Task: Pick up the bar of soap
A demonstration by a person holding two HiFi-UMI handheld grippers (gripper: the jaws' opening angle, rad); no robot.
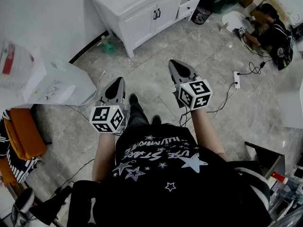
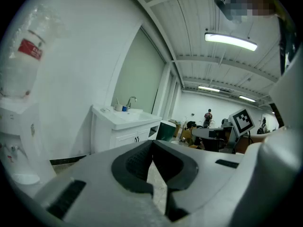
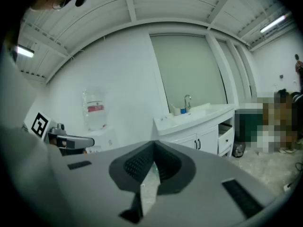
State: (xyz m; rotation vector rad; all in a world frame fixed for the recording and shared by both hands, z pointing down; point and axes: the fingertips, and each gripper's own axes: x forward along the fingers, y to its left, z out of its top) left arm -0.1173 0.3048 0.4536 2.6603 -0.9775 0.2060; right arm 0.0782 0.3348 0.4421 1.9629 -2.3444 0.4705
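Note:
I cannot make out a bar of soap in any view. A white vanity (image 1: 142, 13) with a sink and faucet (image 3: 188, 100) stands ahead across the tiled floor, with small items beside the faucet (image 2: 130, 100). My left gripper (image 1: 116, 82) and right gripper (image 1: 176, 64) are held out at waist height, both pointing toward the vanity. In the left gripper view the left gripper (image 2: 152, 144) has its tips together with nothing between them. The right gripper (image 3: 154, 146) is likewise shut and empty in its own view.
A water dispenser (image 1: 52, 86) with a clear bottle (image 2: 23, 56) stands at the left wall. An orange seat (image 1: 23, 131) is at the far left. A power strip (image 1: 236, 79) and cables lie on the floor to the right. A person (image 1: 267, 25) sits on the floor at the far right.

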